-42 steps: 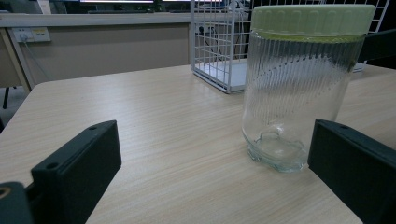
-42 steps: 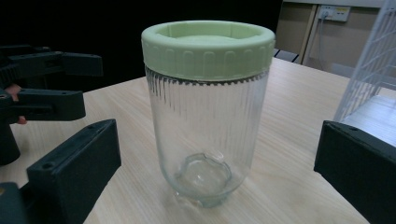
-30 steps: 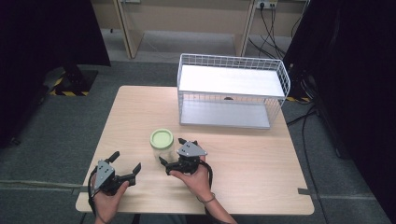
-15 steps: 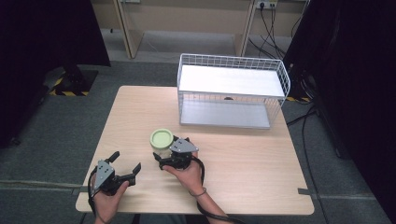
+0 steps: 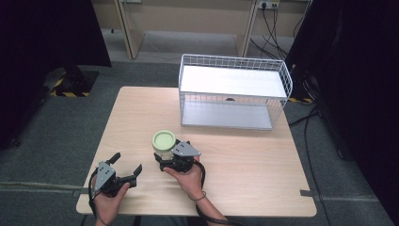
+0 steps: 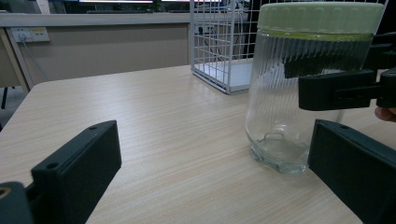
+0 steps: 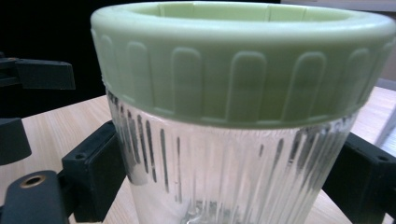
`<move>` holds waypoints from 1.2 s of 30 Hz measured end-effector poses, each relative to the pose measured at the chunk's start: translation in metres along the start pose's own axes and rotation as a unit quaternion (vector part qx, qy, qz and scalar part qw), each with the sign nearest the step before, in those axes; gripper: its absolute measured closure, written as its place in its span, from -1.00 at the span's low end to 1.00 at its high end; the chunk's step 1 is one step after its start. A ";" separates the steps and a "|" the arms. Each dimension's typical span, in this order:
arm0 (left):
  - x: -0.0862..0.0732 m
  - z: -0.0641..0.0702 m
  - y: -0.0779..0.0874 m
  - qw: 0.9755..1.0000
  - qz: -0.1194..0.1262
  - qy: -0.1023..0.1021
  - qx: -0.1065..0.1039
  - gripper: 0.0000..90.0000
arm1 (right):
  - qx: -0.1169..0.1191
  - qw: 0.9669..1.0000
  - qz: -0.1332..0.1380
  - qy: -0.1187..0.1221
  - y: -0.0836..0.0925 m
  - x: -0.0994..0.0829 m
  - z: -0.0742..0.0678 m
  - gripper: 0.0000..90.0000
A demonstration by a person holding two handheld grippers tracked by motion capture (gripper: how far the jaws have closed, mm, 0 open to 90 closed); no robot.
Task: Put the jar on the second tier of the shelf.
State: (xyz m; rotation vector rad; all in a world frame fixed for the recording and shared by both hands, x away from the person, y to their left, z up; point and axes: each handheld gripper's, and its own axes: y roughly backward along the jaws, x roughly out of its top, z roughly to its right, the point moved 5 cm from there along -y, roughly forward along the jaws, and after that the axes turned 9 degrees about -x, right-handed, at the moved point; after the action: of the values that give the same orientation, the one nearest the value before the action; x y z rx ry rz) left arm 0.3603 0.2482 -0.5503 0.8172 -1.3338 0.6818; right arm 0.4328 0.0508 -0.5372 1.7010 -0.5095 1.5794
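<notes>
A ribbed clear glass jar (image 5: 163,143) with a pale green lid stands upright on the wooden table (image 5: 244,155), left of centre. My right gripper (image 5: 168,154) is open around it, one black jaw on each side of the glass just below the lid. In the right gripper view the jar (image 7: 233,70) sits between the jaws of that gripper (image 7: 229,182), and I cannot tell whether they touch it. My left gripper (image 5: 126,162) rests near the front left edge, open and holding nothing. In the left gripper view the jar (image 6: 289,102) stands ahead and to the right of its jaws (image 6: 212,158).
A white wire basket (image 5: 233,92) with a flat shelf stands at the back of the table; a corner of the basket (image 6: 219,46) appears in the left gripper view. Bare tabletop lies right of the jar. Grey carpet surrounds the table.
My right gripper has slid left and forward from beside the jar until its jaws straddle it. The jar and my left gripper have stayed where they were.
</notes>
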 end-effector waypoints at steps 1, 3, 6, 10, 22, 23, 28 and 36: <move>0.000 0.000 0.000 1.000 0.000 0.000 0.000 -0.95 | -0.004 1.000 0.001 -0.001 0.002 0.000 0.001 -0.74; 0.000 0.000 0.000 1.000 0.000 0.000 0.000 -0.95 | -0.011 1.000 0.007 -0.003 0.011 0.003 0.005 -0.74; 0.000 0.000 0.000 1.000 0.000 -0.001 0.000 -0.95 | -0.017 1.000 0.013 -0.006 0.018 0.006 0.009 -0.74; 0.000 0.000 0.000 1.000 -0.001 -0.002 0.001 -0.95 | -0.039 0.999 0.031 -0.009 0.036 0.016 0.024 -0.74; 0.000 0.001 0.000 1.000 -0.004 -0.006 0.002 -0.95 | -0.081 0.995 0.052 -0.017 0.070 0.031 0.055 -0.74; 0.000 0.001 0.000 1.000 -0.004 -0.006 0.002 -0.95 | -0.085 0.995 0.054 -0.019 0.073 0.032 0.058 -0.74; 0.000 0.001 0.000 1.000 -0.004 -0.007 0.003 -0.95 | -0.102 0.992 0.062 -0.027 0.084 0.037 0.070 -0.74; 0.000 0.001 0.000 1.000 -0.004 -0.007 0.003 -0.95 | -0.125 0.989 0.070 -0.032 0.096 0.041 0.085 -0.74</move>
State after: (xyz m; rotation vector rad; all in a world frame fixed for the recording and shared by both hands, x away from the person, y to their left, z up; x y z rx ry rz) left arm 0.3603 0.2473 -0.5504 0.8316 -1.3413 0.6756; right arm 0.4270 -0.0662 -0.4696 1.5555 -0.8382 1.4908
